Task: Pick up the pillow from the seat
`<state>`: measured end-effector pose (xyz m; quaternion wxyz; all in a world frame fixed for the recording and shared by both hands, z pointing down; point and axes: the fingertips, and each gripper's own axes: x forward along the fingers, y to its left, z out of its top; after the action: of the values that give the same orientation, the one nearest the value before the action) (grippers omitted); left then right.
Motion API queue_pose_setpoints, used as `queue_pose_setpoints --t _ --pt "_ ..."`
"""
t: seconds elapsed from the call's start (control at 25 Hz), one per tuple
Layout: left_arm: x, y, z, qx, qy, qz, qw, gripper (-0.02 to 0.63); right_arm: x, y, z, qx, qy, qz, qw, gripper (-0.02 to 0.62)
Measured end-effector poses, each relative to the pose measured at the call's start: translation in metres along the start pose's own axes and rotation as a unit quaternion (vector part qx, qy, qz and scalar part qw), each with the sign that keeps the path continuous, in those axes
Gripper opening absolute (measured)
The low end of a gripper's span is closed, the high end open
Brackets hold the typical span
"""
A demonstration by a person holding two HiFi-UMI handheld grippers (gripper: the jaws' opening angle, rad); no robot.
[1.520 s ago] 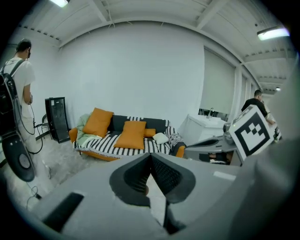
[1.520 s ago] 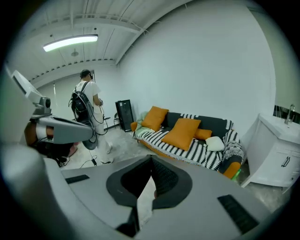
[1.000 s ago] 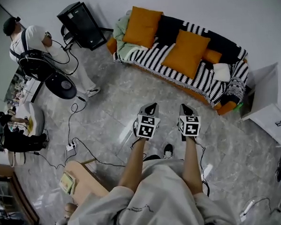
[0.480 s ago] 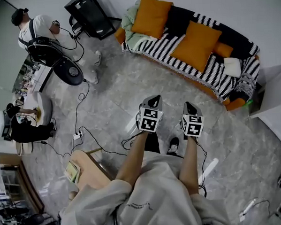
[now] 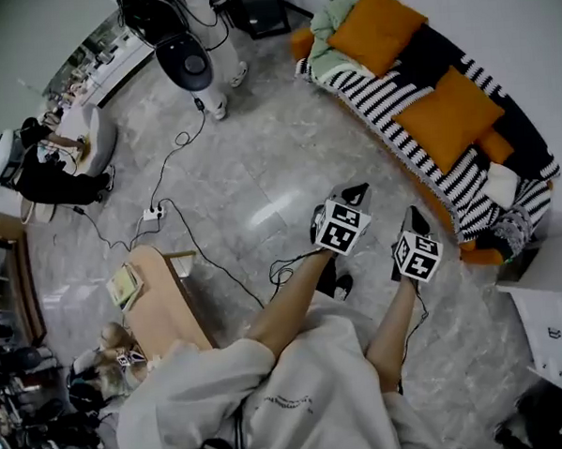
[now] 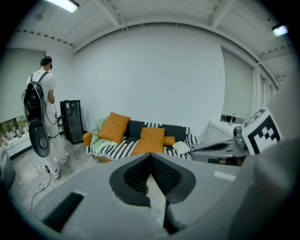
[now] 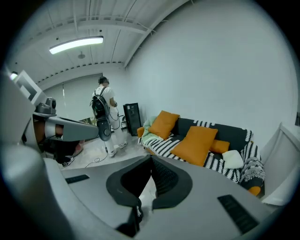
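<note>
Left claw, right claw: both closed, empty. Orange square cloth pillow on striped sofa: I judge it light, soft, squashy; pinch corner.

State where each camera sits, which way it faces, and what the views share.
Head view: on the person's head, looking steeply down at floor, forearms, left tool, right tool, sofa.
Left gripper view: on left tool, facing the sofa past its shut jaws.
Right gripper view: on right tool, likewise facing the sofa.
Shared: sofa with orange pillows.
</note>
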<state>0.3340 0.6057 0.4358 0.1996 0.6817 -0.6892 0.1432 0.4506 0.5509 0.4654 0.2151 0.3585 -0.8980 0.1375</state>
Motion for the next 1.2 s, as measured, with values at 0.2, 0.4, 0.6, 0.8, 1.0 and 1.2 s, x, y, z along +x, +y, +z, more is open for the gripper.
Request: queue_pose_setpoints --t 0.2,0.4,0.6,0.8,1.0,1.2 --pt "0.000 0.044 0.000 -0.007 -0.004 0.014 0.9999 0.009 0.043 0.031 0.005 -0.016 0.021 0.036 0.999 0.006" --pt "0.009 0.086 0.012 0.001 -0.005 0.020 0.9998 0.009 0.074 0.049 0.026 -0.047 0.026 0.068 0.996 0.006" --pt "0.035 0.132 0.048 -0.034 -0.020 0.027 0.9989 0.009 0.111 0.032 0.067 -0.060 0.026 0.053 0.996 0.007" --pt "0.076 0.177 0.086 -0.058 -0.039 0.017 0.9974 0.009 0.170 0.016 0.108 -0.055 0.024 0.034 0.998 0.006" --pt "0.110 0.216 0.107 -0.077 -0.026 0.015 0.9966 0.009 0.214 0.010 0.136 -0.062 0.045 0.023 0.997 0.006" --pt "0.146 0.267 0.130 -0.094 -0.033 0.007 0.9950 0.009 0.272 0.022 0.163 -0.069 0.051 0.016 0.996 0.006"
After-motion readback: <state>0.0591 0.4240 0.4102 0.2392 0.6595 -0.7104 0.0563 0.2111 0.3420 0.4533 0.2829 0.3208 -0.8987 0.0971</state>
